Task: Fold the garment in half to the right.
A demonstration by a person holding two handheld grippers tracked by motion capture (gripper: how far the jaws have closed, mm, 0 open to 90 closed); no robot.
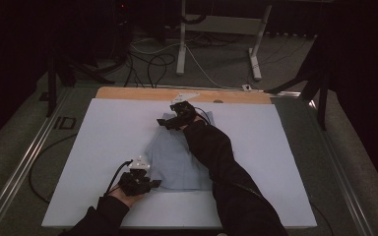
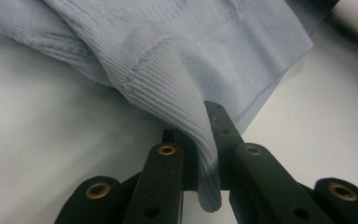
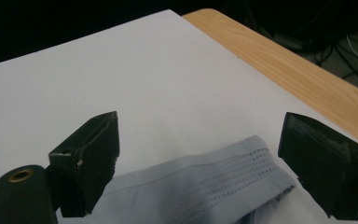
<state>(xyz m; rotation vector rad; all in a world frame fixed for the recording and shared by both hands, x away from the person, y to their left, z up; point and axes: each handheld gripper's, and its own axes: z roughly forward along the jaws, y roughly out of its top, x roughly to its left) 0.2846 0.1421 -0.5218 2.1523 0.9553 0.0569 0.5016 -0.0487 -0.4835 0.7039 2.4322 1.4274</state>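
A pale blue knitted garment (image 1: 174, 160) lies flat in the middle of the white sheet (image 1: 103, 142). My left gripper (image 1: 151, 185) sits at the garment's near left corner. In the left gripper view it (image 2: 206, 140) is shut on a raised fold of the ribbed blue fabric (image 2: 177, 70), which runs down between the black jaws. My right gripper (image 1: 169, 121) is at the garment's far end, the dark sleeve (image 1: 216, 157) reaching over the cloth. In the right gripper view it (image 3: 200, 140) stands open wide, with the garment's perforated hem (image 3: 223, 175) low between the jaws and untouched.
The white sheet (image 3: 121, 70) covers most of a wooden table whose bare edge (image 1: 142, 93) shows at the far side (image 3: 284, 65). Beyond it, on the floor, are cables (image 1: 152, 61) and white desk legs (image 1: 182, 44). Metal rails (image 1: 24, 157) run along the table's sides.
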